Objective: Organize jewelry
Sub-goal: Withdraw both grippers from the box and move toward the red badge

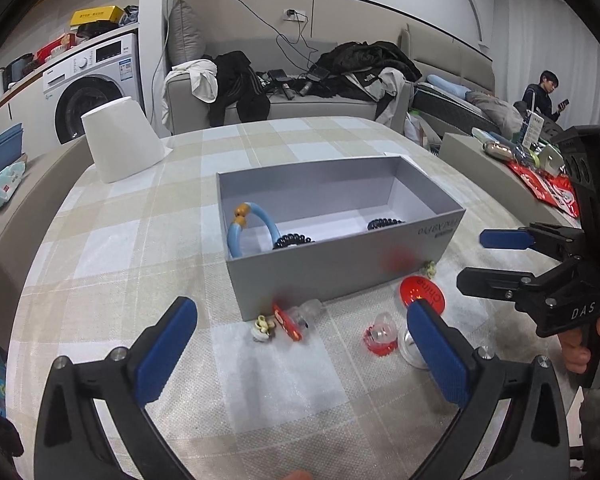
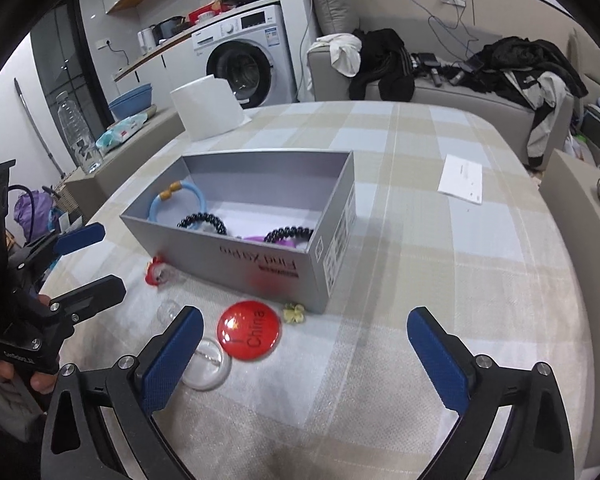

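Two hand-held grippers here, one in each of my hands, and both sit wide apart with nothing between the fingers: my left hand-held gripper (image 1: pixel 300 344) and my right hand-held gripper (image 2: pixel 306 348). The grey box (image 2: pixel 260 264) sits mid-desk (image 2: pixel 440 280) on the checked cloth. Inside it there's a light blue bracelet (image 2: pixel 196 194) with orange beads leaning on the left wall, plus two black coil bands (image 2: pixel 204 220), and something purple beside one of them. Still out on the desk, just in front of the box: a red China badge (image 2: pixel 249 335), a clear round disc (image 2: pixel 206 368) touching its left edge, a small yellowish flower piece (image 2: pixel 294 313) near the box corner, and a red-and-clear trinket (image 2: pixel 158 274) by the box's left end.
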Motion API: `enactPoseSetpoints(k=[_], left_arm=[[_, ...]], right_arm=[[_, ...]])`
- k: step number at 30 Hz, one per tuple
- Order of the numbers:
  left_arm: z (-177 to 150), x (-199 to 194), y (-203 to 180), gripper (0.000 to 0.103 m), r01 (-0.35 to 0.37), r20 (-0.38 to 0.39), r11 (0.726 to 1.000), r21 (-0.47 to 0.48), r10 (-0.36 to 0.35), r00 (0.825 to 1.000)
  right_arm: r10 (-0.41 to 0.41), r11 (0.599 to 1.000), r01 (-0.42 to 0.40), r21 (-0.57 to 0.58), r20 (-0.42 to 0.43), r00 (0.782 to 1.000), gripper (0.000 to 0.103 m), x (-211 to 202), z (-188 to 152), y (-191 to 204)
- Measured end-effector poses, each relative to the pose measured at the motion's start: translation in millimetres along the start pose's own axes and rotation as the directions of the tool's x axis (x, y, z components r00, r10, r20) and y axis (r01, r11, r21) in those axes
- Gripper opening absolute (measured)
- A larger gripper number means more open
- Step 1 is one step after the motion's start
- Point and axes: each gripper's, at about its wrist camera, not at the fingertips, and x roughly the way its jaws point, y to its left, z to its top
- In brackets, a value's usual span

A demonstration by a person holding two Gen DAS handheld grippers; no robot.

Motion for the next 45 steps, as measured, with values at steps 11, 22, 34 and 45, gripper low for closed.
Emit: enactPoseSetpoints(k=[11,22,34,45], left_arm=[[-5.5,2.8,-0.3,0.102,0.014,-0.007,1.000,-0.011,-0.014,1.000],[-5.5,3.0,0.2,0.102,0.017,-0.015,1.000,-0.014,-0.017,1.000],[-7.7,4.4,0.9,0.102,0.019,-0.023,1.000,-0.023,-0.019,1.000],[-7.2,4.5,1.1,0.102,0.018,-0.023,1.000,-0.022,-0.018,1.000]], right_arm=[[0.137,0.990,-0.139,-0.033,-0.055,0.989,0.049,11.1,-8.7,15.3],[0.103,0.993,-0.108,-0.055,-0.084,0.991,0.043,19.1,-10.1,21.7],[0.042,0.990,-0.053,-0.128,-0.083,0.996,0.043,26.9,-9.1,41.9],[-0.010,0.988,-0.001,-0.156,-0.074,0.997,0.044,32.1,-7.0,51.0]])
